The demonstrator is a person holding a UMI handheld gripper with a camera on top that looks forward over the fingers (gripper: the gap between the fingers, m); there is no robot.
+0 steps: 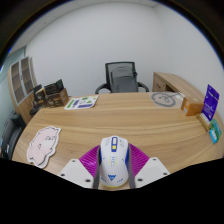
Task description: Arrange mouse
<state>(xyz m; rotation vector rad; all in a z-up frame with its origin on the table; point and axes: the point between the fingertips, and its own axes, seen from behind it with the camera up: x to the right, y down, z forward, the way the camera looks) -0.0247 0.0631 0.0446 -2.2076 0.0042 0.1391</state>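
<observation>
Gripper view is filled mostly by a wooden table point(120, 115), with an office chair point(121, 75) drawn up at its far side, at twelve o'clock from the fingers. Smaller things are spread across the top: a white cartoon-printed mat point(42, 143) at ten o'clock, a flat printed sheet point(81, 102) at eleven, a round patterned piece point(163, 99) at one, and a purple box point(211, 100) at two o'clock near the table's end.

The mouse point(113, 162), white with a purple wheel strip, is seen between the two pink pads of the gripper point(113, 170). The fingers are drawn in partway, both pads appearing pressed against the mouse's flanks, so it is judged to be held.

The mouse's long axis is aligned with the fingers, its nose pointed at twelve o'clock toward the chair.

For the step to be done well, the mouse should be kept level, carried low, and set down squarely on the table before the pads are released, so that it is not skewed.
</observation>
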